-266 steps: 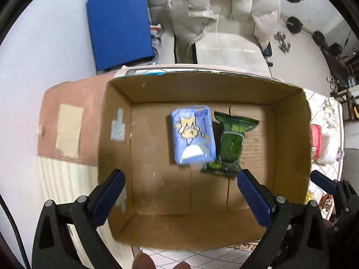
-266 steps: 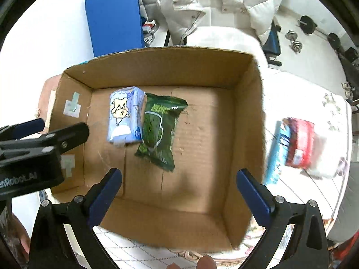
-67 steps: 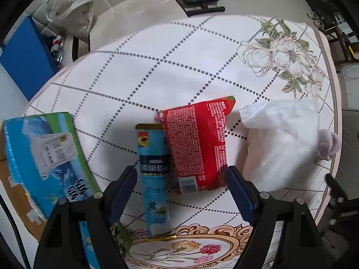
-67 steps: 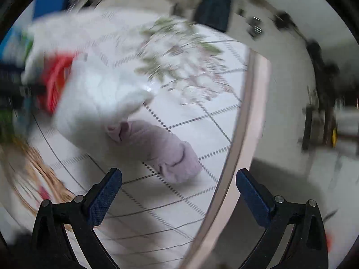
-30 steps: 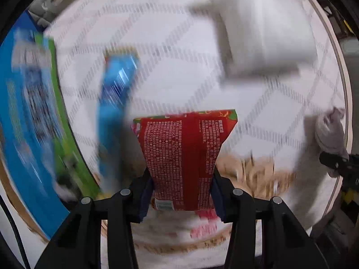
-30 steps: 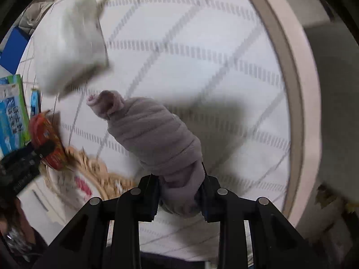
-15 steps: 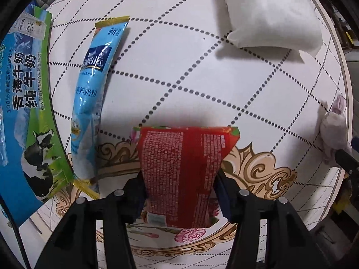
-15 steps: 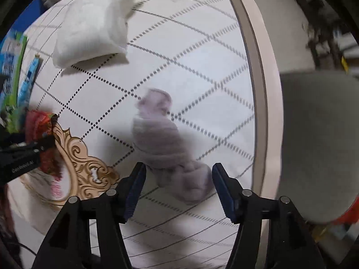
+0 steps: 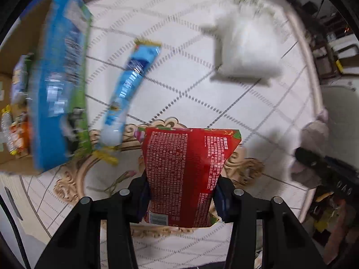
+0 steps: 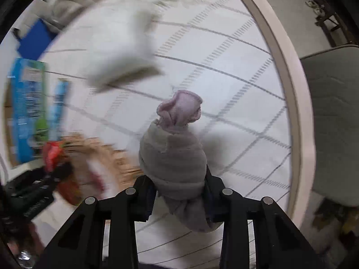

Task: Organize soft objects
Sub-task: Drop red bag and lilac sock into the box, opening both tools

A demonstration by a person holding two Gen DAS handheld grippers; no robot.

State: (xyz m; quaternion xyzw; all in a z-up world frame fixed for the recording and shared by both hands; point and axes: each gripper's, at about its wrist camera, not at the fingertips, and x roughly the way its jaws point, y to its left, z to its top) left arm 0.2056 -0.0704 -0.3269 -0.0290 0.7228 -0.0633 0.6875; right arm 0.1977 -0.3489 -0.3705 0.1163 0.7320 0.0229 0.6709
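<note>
My left gripper (image 9: pixel 180 198) is shut on a red snack packet (image 9: pixel 187 168) and holds it above the round table (image 9: pixel 157 67). My right gripper (image 10: pixel 179 192) is shut on a rolled grey and pink sock (image 10: pixel 174 148), also lifted off the table. The sock and right gripper also show at the right edge of the left wrist view (image 9: pixel 314 154). A long blue packet (image 9: pixel 130 85) and a white soft pack (image 9: pixel 244 51) lie on the table. The red packet shows at the left of the right wrist view (image 10: pixel 53 154).
A cardboard box with a blue and green printed flap (image 9: pixel 58 85) stands at the left. The table's rim (image 10: pixel 289 89) curves along the right, with a grey chair seat (image 10: pixel 334 116) beyond it. The white pack (image 10: pixel 119 51) is blurred.
Both grippers have lifted and swung their loads. The right gripper, loose around the sock half a second ago, has closed on it again. The left gripper still holds the red packet.
</note>
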